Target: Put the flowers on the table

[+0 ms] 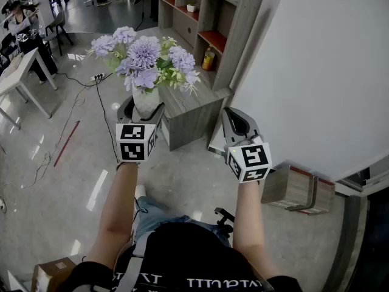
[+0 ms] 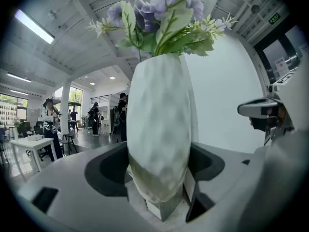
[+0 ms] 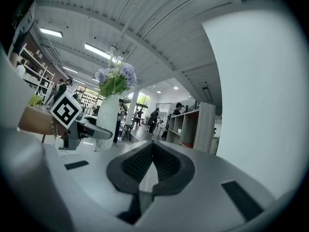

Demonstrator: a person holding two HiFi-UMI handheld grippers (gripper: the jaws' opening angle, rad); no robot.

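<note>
A white vase of purple flowers is held upright in my left gripper, whose jaws are shut on the vase's lower body. In the left gripper view the vase fills the middle between the jaws of the left gripper, with the flowers above. The vase hangs over the near left edge of a low grey wooden table. My right gripper is shut and empty, to the right of the vase. Its own view shows the right gripper closed, with the vase off to the left.
An open wooden shelf unit stands behind the table. A large white wall rises at the right, with a wooden box at its foot. A white desk and cables lie on the left, and people sit far off.
</note>
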